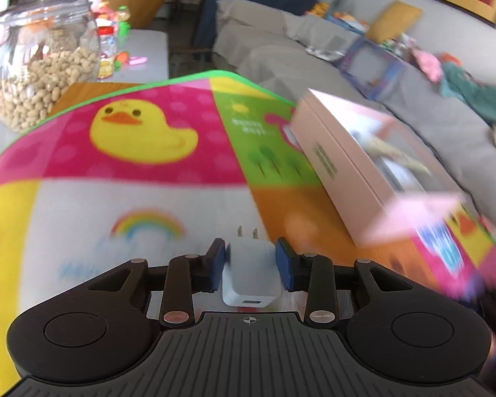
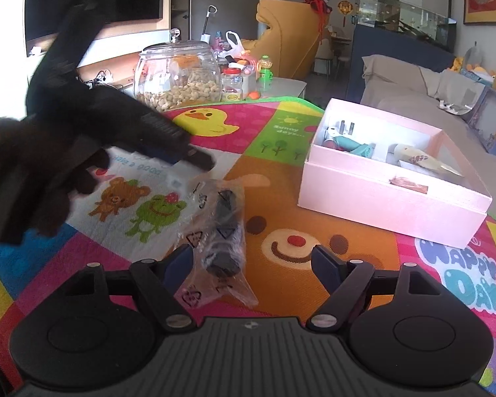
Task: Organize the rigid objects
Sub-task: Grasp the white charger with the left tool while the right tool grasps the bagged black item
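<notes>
My left gripper (image 1: 250, 248) is shut on a white USB charger (image 1: 249, 271), its blue pads pressing both sides and its two prongs pointing forward. It hangs over the colourful play mat (image 1: 132, 198), left of the open pink box (image 1: 363, 165). In the right wrist view the pink box (image 2: 393, 195) holds a teal tool, a plug and a cone-shaped item. My right gripper (image 2: 251, 253) stands open low over the mat, its left finger beside a clear plastic bag (image 2: 221, 228) with a black part inside. A dark gloved hand (image 2: 33, 178) carries the left gripper at the left.
A big glass jar of peanuts (image 2: 178, 72) stands at the mat's far left edge, with small jars and toys (image 2: 244, 76) behind it. A grey sofa (image 2: 430, 89) with scattered things runs along the right, behind the box.
</notes>
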`<state>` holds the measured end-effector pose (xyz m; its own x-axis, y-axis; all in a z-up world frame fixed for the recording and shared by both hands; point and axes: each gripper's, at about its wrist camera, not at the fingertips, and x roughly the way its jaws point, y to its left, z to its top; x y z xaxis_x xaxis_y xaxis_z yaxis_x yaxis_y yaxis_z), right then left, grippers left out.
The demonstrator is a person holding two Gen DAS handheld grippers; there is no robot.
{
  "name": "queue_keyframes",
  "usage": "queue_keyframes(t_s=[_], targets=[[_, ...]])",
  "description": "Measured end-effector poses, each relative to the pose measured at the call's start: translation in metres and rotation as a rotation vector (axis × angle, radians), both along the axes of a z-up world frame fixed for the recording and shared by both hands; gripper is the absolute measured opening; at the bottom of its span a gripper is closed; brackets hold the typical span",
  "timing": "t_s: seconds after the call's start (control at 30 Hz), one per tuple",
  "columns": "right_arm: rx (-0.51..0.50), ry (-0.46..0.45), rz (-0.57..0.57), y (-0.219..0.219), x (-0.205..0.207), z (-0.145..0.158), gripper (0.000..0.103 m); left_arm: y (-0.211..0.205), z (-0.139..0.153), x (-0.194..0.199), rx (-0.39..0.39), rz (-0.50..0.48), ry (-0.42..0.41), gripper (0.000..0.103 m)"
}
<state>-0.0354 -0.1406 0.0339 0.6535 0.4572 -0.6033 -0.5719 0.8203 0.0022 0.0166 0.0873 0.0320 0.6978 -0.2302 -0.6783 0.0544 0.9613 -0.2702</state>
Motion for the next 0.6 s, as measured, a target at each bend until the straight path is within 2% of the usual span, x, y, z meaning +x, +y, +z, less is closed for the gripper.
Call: queue_keyframes(t_s=[0.1, 0.2, 0.23, 0.27, 0.33, 0.43, 0.6], targets=[[0.017, 0.023, 0.019, 0.006, 0.006, 0.003, 0.079, -0.001, 0.001, -0.032, 0.033, -0.039, -0.008, 0.038], [0.046, 0.058, 0.022, 0.015, 0.020, 0.003, 0.078, -0.004, 0.004, -0.048, 0.069, -0.050, -0.020, 0.038], [0.048, 0.072, 0.016, 0.018, 0.025, 0.001, 0.074, -0.004, 0.004, -0.049, 0.072, -0.050, -0.021, 0.038], [0.043, 0.093, 0.010, 0.021, 0.031, -0.001, 0.060, -0.004, 0.004, -0.050, 0.069, -0.042, -0.020, 0.038], [0.010, 0.150, 0.015, 0.027, 0.039, -0.004, 0.037, -0.005, 0.004, -0.049, 0.059, -0.028, -0.012, 0.038], [-0.016, 0.143, 0.011, 0.023, 0.034, 0.000, 0.026, -0.011, 0.005, -0.052, 0.079, -0.045, -0.010, 0.038], [-0.053, 0.132, -0.043, -0.003, 0.024, 0.000, 0.025, -0.021, 0.004, -0.059, 0.105, -0.067, -0.021, 0.038]])
